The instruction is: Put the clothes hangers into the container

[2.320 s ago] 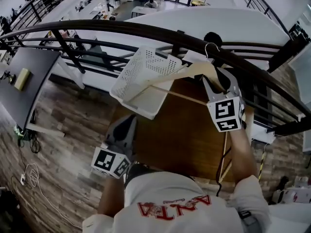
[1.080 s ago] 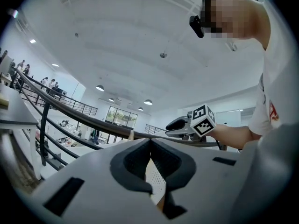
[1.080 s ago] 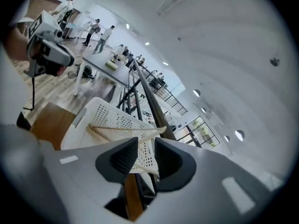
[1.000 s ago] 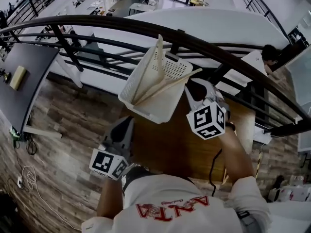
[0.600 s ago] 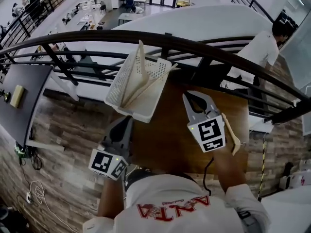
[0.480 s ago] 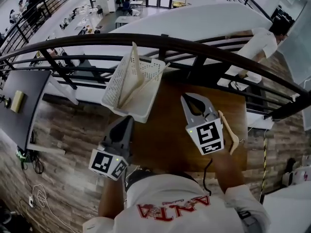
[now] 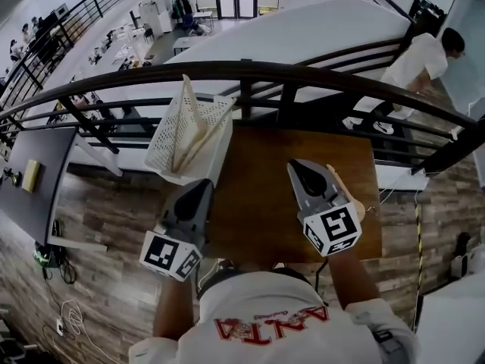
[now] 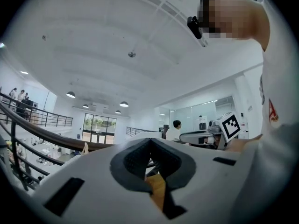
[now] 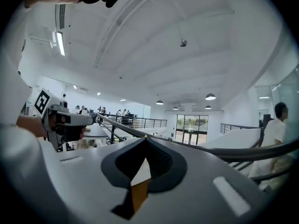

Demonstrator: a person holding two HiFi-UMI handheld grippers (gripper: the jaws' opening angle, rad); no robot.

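left gripper (image 7: pixel 200 183): fingers together; empty | right gripper (image 7: pixel 295 164): fingers together; empty | hangers (image 7: pixel 186 121) standing in basket (image 7: pixel 161 144)

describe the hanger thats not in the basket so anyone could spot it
Find the brown table by the black railing. On its right side, beside the right gripper, lies a wooden hanger. It is alone on the tabletop; the other hangers stand in the white basket.

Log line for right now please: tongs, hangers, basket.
left tongs: shut, empty | right tongs: shut, empty | basket: hangers inside | table: one hanger lying beside right tongs
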